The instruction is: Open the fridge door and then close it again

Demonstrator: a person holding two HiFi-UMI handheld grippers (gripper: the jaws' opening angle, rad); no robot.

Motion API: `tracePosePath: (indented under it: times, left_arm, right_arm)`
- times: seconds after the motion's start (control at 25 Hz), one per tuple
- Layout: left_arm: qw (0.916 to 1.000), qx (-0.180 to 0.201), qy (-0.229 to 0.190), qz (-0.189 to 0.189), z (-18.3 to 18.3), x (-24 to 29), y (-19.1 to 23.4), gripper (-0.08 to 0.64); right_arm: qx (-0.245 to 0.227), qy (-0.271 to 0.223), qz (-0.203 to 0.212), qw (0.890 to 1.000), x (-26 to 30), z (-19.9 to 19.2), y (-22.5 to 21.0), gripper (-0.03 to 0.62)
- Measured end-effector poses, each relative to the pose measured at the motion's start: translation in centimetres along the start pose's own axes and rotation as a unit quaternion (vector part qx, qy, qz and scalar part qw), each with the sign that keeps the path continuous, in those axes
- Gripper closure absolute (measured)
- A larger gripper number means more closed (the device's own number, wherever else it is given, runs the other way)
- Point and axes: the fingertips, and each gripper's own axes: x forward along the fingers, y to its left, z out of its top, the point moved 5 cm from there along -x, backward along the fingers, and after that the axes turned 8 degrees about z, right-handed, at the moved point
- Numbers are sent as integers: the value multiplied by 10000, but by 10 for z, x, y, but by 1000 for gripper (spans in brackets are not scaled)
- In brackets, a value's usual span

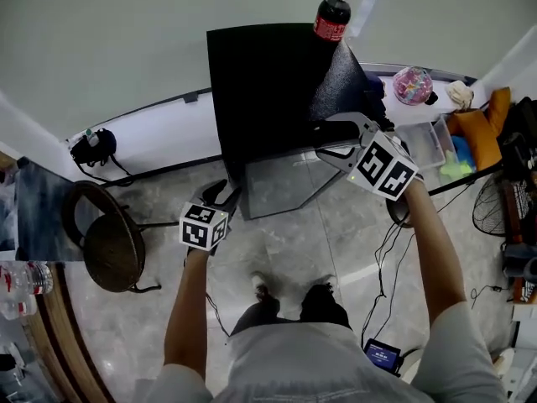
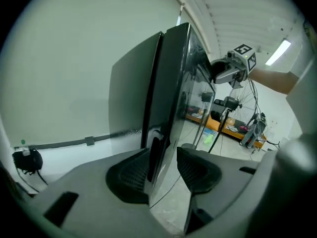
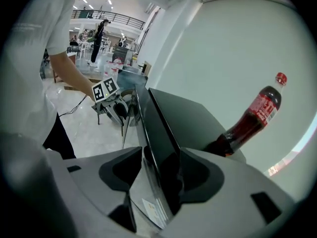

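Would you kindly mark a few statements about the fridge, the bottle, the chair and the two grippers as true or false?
1. A red-capped bottle stands on top of the black fridge. True.
2. The left gripper grips the bottle. False: the edge of the fridge door stands between its open jaws, and the bottle is up on the fridge.
3. The right gripper has the edge of the fridge door between its jaws. True.
4. In the head view the chair stands to the right of the fridge. False: it stands to the left of it.
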Motion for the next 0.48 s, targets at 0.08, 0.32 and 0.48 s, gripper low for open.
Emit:
tracePosePath:
  times: [0.08,0.32,0.48]
  left_arm:
    - [9999,30,16,-155,-2,6,-2,406]
    - [9994,80,48,-321,-6,17,-3,426]
    - [9996,57,-12,-280,-8,18,-7,442]
  right_arm:
    - [9,34,37,10000,2,0,-1,357]
    - [12,-57,29,10000,3,0,-3,359]
    - [5,-78,80,9999,-1,-4,0,364]
